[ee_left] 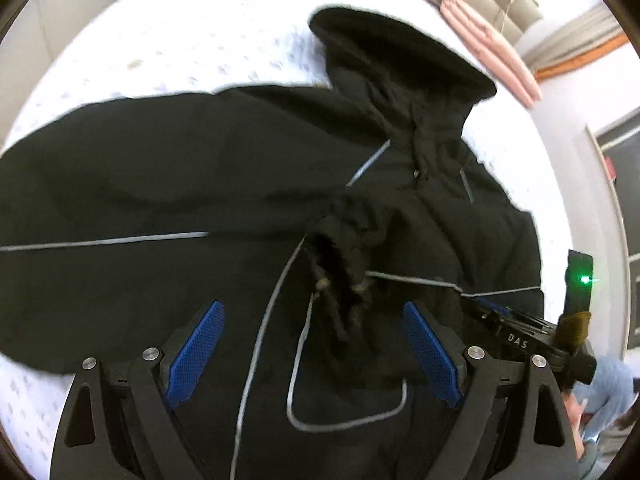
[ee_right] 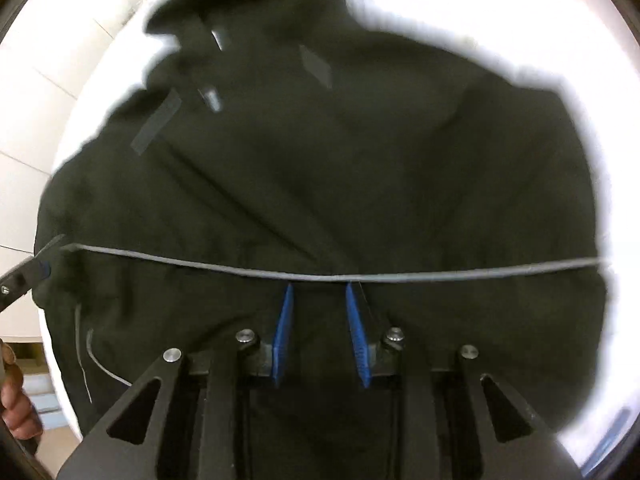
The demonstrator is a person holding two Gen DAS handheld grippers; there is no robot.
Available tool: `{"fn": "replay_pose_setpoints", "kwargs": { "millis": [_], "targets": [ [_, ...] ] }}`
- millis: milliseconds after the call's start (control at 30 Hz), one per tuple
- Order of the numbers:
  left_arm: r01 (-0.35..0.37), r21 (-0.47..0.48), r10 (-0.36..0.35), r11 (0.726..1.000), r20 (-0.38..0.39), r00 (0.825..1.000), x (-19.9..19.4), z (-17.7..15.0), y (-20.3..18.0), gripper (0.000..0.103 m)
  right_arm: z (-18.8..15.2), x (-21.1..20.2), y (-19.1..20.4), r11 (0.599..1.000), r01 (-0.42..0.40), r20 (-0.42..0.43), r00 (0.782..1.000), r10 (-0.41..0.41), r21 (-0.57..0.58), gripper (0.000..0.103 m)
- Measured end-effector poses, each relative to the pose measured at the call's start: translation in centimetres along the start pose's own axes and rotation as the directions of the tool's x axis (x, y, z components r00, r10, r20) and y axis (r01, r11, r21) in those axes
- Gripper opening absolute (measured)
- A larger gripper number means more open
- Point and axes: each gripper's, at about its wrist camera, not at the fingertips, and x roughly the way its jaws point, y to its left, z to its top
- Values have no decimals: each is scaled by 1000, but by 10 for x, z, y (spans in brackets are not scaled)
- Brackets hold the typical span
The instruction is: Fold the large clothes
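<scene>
Left fingers: the blue-padded fingers [ee_left: 196, 354] of the left gripper [ee_left: 314, 354] stand wide apart above the black jacket [ee_left: 160, 168], with nothing between them.
Right fingers: the blue pads [ee_right: 282, 336] of the right gripper [ee_right: 320, 334] stand close together, pinched on a fold of black cloth just below the jacket's grey piping line [ee_right: 240, 269].
Jacket: it lies spread over the white patterned bed sheet [ee_left: 192, 36], with its hood [ee_left: 396, 52] at the far end, toward the pink pillow [ee_left: 492, 48].
Sleeve cuff: a bunched cuff [ee_left: 344, 264] sits on the jacket's body, between and just beyond the left fingers.
Trim: thin grey lines run across the chest and curve round a pocket [ee_left: 348, 420] close to the left gripper.
Other gripper in view: the right gripper's body [ee_left: 516, 332] shows at the right edge of the left wrist view; the left gripper's tip [ee_right: 24, 276] shows at the left edge of the right wrist view, at the jacket's edge.
Sharpness: both views are somewhat blurred.
</scene>
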Motion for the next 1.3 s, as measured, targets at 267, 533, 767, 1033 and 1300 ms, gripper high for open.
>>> {"fn": "replay_pose_setpoints", "kwargs": {
  "millis": [267,533,767,1033,1300],
  "targets": [
    [52,23,-51,998,-65,997,28,10,-2,19,0,-8,0,1000,6,10,1000,-6,-21,31],
    [79,-26,-74,997,162,984,-46,35,14,17,-7,-59,31,997,11,89,996,-4,-73,36],
    [3,-132,5,991,62,998,-11,23,80,19,-6,-60,23,996,47,107,994,-39,-74,60],
    [-39,-118,48,992,74,996,-12,15,85,32,-4,-14,21,994,92,18,996,-91,-54,64],
    [-61,85,42,994,206,978,-67,20,20,44,19,-70,-5,993,117,173,978,-118,11,61]
  ]
}}
